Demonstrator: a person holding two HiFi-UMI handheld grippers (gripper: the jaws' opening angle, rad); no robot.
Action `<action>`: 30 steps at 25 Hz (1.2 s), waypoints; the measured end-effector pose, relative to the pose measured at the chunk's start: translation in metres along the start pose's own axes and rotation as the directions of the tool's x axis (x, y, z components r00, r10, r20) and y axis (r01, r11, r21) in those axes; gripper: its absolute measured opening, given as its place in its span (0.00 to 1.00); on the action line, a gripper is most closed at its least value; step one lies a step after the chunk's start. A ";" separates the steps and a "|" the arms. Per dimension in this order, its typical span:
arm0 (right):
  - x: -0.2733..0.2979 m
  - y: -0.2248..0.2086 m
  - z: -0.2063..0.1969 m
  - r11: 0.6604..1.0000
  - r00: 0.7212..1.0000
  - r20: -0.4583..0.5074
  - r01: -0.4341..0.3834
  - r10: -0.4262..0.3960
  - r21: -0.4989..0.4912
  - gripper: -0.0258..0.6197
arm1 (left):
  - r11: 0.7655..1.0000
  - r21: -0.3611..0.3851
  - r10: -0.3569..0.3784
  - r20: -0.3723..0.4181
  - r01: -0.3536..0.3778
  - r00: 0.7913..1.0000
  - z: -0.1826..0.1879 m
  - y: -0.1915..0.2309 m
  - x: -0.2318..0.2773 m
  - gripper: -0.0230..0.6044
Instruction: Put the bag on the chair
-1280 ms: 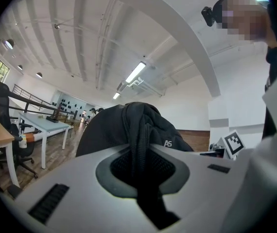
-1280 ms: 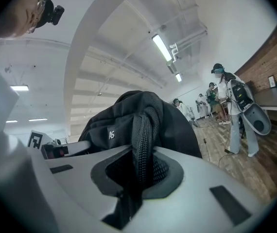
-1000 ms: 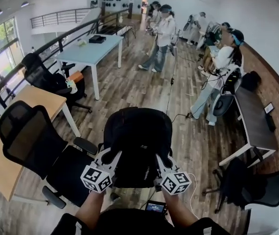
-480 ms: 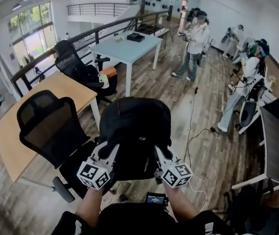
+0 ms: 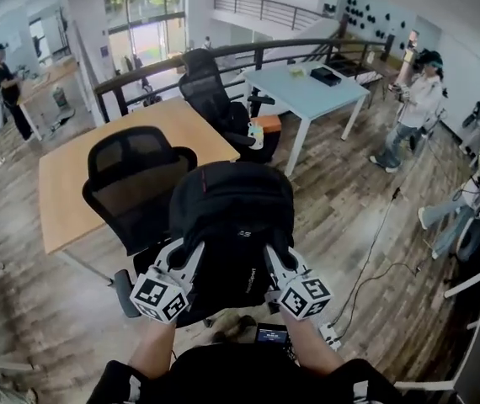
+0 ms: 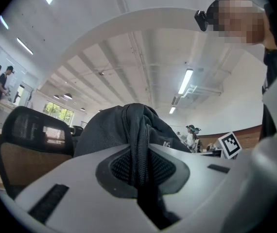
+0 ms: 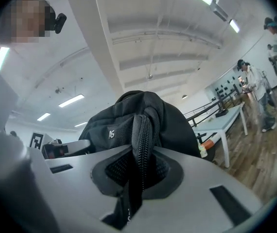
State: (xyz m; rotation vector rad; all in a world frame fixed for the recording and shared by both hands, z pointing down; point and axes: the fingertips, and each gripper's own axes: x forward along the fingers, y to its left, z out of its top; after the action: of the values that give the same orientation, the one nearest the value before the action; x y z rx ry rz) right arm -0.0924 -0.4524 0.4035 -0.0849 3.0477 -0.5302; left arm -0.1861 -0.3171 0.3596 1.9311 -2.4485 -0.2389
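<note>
Black bag [image 5: 233, 217], long axis running away from wearer, top seemingly toward chair [image 5: 130, 171]

— What's at the centre?
— A black bag [image 5: 232, 217], held up between the left gripper [image 5: 191, 255] and the right gripper [image 5: 272, 255], the fingers [image 5: 179, 268] of each clamped on one side of it.
— And the chair?
— A black mesh chair [image 5: 126, 171] stands just behind the bag, which covers most of its seat from here, with a wooden worktop [image 5: 59, 192] beside it. Farther off are a pale table [image 5: 307, 95] and a standing person [image 5: 413, 112] at the right
</note>
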 end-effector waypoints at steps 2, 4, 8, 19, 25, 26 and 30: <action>0.022 0.004 -0.006 0.998 0.997 -0.028 -0.067 0.067 0.005 0.10 | 0.997 0.004 0.072 0.004 -0.072 0.997 0.001 0.015 -0.007 0.11; 0.040 0.009 -0.012 0.992 0.990 -0.056 -0.126 0.127 0.011 0.10 | 0.990 0.002 0.141 0.005 -0.141 0.990 0.000 0.027 -0.015 0.11; 0.076 0.028 -0.024 0.963 0.956 -0.111 -0.269 0.271 0.033 0.10 | 0.955 -0.005 0.297 0.017 -0.297 0.955 0.001 0.048 -0.041 0.11; 0.131 0.070 -0.077 0.878 0.846 -0.237 -0.466 0.478 0.105 0.10 | 0.841 -0.027 0.541 0.001 -0.541 0.841 -0.023 0.090 -0.098 0.11; 0.153 0.084 -0.125 0.877 0.822 -0.308 -0.463 0.479 0.126 0.10 | 0.832 -0.055 0.551 -0.042 -0.552 0.834 -0.056 0.124 -0.122 0.11; 0.158 0.086 -0.133 0.879 0.821 -0.319 -0.459 0.474 0.126 0.10 | 0.832 -0.063 0.549 -0.050 -0.551 0.834 -0.062 0.132 -0.125 0.11; 0.178 0.092 -0.167 0.894 0.815 -0.373 -0.428 0.444 0.130 0.10 | 0.832 -0.113 0.535 -0.097 -0.544 0.839 -0.088 0.167 -0.136 0.11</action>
State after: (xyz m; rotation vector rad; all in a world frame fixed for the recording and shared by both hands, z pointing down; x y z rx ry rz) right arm -0.2838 -0.3210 0.5227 0.8070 3.2557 -0.6310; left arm -0.3057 -0.1578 0.4796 1.1023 -2.7215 -0.3130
